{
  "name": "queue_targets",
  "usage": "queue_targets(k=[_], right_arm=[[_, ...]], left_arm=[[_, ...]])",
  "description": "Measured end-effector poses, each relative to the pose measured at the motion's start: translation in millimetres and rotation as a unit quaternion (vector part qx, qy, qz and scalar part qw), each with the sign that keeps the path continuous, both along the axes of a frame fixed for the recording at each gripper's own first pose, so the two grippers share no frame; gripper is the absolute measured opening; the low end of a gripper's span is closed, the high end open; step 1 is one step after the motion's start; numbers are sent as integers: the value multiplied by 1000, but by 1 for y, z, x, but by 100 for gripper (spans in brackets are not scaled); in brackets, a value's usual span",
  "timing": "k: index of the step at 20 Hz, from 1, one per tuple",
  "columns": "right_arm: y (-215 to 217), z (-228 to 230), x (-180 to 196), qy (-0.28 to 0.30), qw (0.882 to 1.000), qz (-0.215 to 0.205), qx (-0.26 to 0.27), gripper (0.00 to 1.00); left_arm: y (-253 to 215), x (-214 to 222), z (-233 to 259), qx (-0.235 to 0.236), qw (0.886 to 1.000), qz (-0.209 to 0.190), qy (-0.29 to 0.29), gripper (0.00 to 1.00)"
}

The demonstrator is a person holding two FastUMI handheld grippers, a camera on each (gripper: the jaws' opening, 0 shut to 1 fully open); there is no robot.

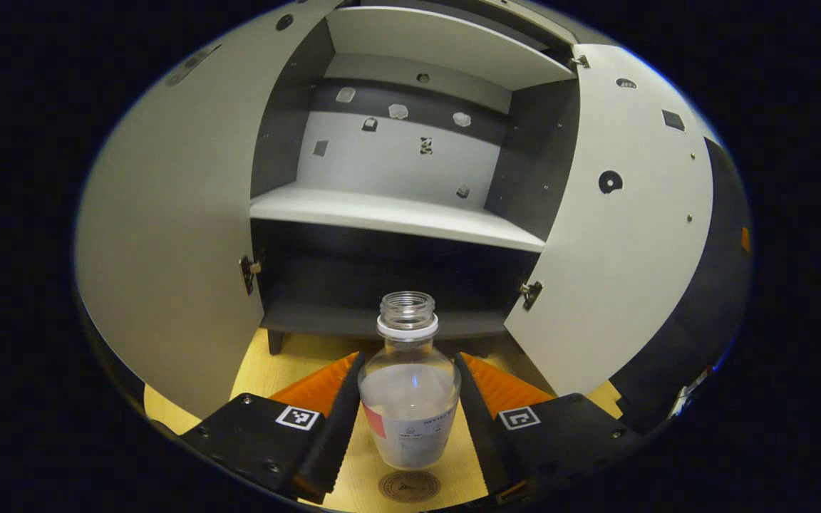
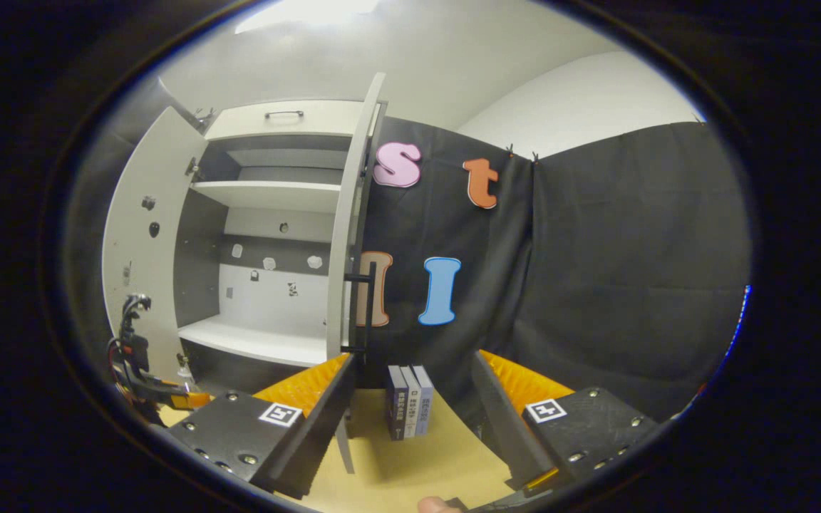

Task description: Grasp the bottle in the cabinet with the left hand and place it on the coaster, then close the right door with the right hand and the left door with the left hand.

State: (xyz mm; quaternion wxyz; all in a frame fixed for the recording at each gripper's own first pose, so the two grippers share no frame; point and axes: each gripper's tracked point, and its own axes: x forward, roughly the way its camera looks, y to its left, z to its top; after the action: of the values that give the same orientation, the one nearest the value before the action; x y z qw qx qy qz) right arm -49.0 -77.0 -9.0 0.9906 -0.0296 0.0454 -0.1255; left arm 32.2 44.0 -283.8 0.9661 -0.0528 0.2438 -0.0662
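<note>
While clamping bottle, left claw narrow.

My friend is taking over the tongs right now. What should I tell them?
Left tongs: shut on the bottle, held just above the coaster on the table.
Right tongs: open, holding nothing, facing the right door.
Done: bottle is out of the cabinet.
Left: set the bottle on the coaster, close the right door, then the left door. Both stand open.

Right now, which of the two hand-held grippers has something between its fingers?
The left hand-held gripper: the clear bottle sits between its fingers, above the coaster. The right hand-held gripper has nothing between its fingers.
</note>
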Motion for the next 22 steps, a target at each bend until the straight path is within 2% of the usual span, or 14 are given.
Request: queue_targets(k=[1, 3, 5, 7, 8, 13, 15, 18, 22], right_arm=[[-2, 0, -1, 0, 1000, 1, -3, 98], [-7, 3, 0, -3, 1000, -1, -9, 98], [-10, 4, -1, -5, 1000, -2, -10, 96], [-12, 4, 0, -5, 1000, -1, -11, 98], [-12, 4, 1, -4, 1000, 1, -12, 98], [-15, 2, 1, 1, 1000, 6, -19, 98], [-16, 1, 1, 2, 1000, 6, -23, 98], [-18, -2, 2, 6, 1000, 5, -28, 98], [-19, -3, 5, 9, 999, 7, -32, 98]], left_arm=[[1, -4, -12, 0, 1000, 2, 0, 79], [-1, -13, -36, 1, 1000, 2, 2, 77], [-2, -28, -62, 9, 1000, 2, 26, 76], [-4, -39, -83, 15, 999, -1, 48, 79], [-5, -45, -93, 13, 998, -1, 59, 76], [-5, -58, -131, 3, 994, 12, 105, 77], [-3, -58, -132, 5, 995, 21, 96, 77], [-4, -51, -124, 8, 998, 33, 49, 77], [-8, -53, -126, 21, 999, 31, 33, 78]])
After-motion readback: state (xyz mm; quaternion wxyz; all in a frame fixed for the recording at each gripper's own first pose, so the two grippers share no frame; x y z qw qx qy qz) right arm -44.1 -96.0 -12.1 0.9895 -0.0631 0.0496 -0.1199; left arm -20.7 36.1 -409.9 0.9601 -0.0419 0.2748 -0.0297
